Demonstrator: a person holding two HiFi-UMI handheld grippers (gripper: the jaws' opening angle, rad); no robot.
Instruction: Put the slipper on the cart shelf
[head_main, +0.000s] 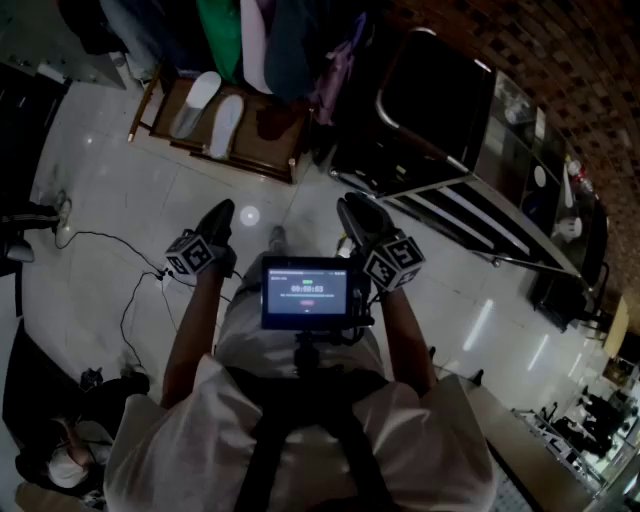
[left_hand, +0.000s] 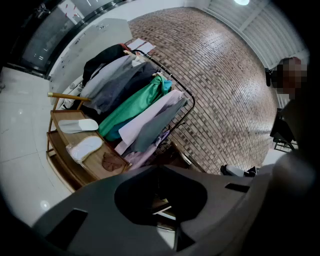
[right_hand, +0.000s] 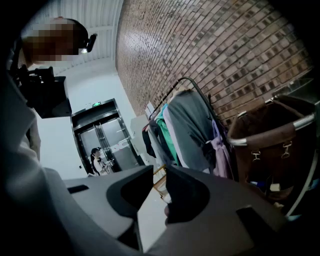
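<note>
Two slippers (head_main: 196, 101) lie on the far-left cart shelf (head_main: 268, 142), so placing looks done. Left tongs (head_main: 217, 214) pressed together, empty. Right tongs (head_main: 352, 208) slightly spread, empty. Next: probably just stand clear.

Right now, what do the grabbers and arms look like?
The left hand-held gripper and right hand-held gripper are dark grey plastic, each carrying a cube with black-and-white square markers. The person wears a white short-sleeved shirt with dark straps.
</note>
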